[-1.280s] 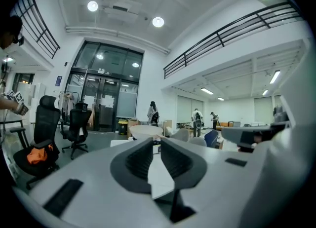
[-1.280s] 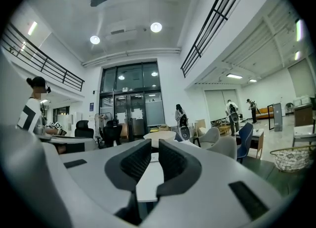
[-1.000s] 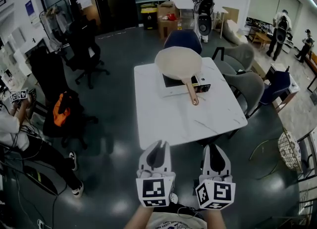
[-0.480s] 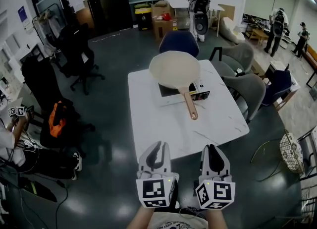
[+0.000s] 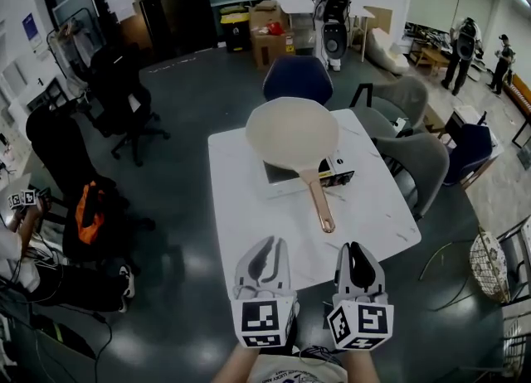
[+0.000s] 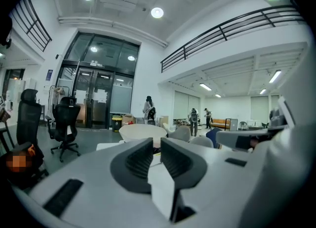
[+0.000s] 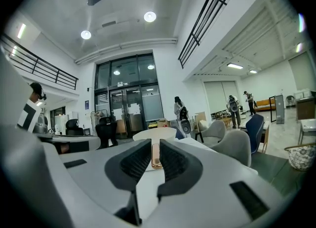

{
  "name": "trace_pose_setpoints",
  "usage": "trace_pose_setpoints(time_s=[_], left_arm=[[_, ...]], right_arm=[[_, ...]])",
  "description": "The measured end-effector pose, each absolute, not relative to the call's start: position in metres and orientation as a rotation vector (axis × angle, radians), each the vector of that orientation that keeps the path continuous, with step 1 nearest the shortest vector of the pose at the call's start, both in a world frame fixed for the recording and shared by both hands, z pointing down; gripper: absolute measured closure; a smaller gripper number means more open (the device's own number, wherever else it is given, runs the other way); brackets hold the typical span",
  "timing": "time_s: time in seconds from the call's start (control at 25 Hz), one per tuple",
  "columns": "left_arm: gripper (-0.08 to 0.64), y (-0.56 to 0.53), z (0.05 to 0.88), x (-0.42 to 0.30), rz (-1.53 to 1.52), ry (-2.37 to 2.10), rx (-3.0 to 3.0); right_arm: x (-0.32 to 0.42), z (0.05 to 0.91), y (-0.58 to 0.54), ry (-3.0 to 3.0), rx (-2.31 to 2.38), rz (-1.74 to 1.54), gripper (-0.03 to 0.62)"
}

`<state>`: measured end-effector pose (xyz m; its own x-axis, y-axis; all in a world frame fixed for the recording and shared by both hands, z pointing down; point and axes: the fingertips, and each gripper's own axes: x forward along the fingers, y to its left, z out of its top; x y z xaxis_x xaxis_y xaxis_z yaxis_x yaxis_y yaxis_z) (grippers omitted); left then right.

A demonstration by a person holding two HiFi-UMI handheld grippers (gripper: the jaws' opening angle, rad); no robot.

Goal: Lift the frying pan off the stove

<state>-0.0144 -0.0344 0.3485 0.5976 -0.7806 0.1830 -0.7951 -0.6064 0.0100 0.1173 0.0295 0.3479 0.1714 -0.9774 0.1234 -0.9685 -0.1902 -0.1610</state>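
A cream frying pan [image 5: 292,131] sits on a portable stove [image 5: 290,176] on the white table [image 5: 249,207], its copper handle [image 5: 319,203] pointing toward me. Both grippers hover at the table's near edge, apart from the pan. My left gripper [image 5: 267,246] is shut and holds nothing, left of the handle's line. My right gripper [image 5: 355,250] is shut and empty too, right of the handle's end. In the right gripper view the handle [image 7: 155,156] shows far off beyond the right gripper [image 7: 155,145]. In the left gripper view the pan [image 6: 140,131] lies beyond the left gripper [image 6: 156,144].
A blue chair [image 5: 297,79] stands behind the table and grey chairs [image 5: 419,157] to its right. Black office chairs [image 5: 120,91] and a seated person [image 5: 21,249] are at the left. A wire basket [image 5: 489,264] sits on the floor at right. People stand at the back.
Both grippers have moved forward together, and the table with the pan has come nearer in the head view. The jaws have stayed shut.
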Motion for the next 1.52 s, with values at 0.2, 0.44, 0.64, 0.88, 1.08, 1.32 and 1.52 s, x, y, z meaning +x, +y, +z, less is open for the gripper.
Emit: trace_pose_setpoints(time_s=[0.2, 0.44, 0.64, 0.88, 1.08, 1.32, 1.52], left_arm=[[0.504, -0.065, 0.352, -0.007, 0.262, -1.319, 2.723], [0.503, -0.095, 0.357, 0.005, 0.278, -1.272, 2.729], [0.505, -0.109, 0.366, 0.012, 0.296, -1.229, 2.736], [0.505, -0.120, 0.379, 0.017, 0.321, -1.204, 2.714], [0.503, -0.126, 0.387, 0.022, 0.330, -1.195, 2.684], [0.503, -0.130, 0.403, 0.029, 0.356, -1.225, 2.626], [0.503, -0.138, 0.409, 0.033, 0.390, -1.250, 2.619]], right_arm=[[0.124, 0.351, 0.000, 1.969, -2.392, -0.326, 0.537], [0.132, 0.357, -0.029, 1.952, -2.399, -0.375, 0.537], [0.135, 0.366, -0.043, 1.935, -2.378, -0.438, 0.537], [0.141, 0.377, -0.051, 1.943, -2.378, -0.490, 0.537], [0.144, 0.382, -0.060, 1.977, -2.296, -0.570, 0.537], [0.151, 0.399, -0.070, 2.020, -2.101, -0.756, 0.535], [0.142, 0.410, -0.079, 2.111, -1.920, -0.902, 0.513]])
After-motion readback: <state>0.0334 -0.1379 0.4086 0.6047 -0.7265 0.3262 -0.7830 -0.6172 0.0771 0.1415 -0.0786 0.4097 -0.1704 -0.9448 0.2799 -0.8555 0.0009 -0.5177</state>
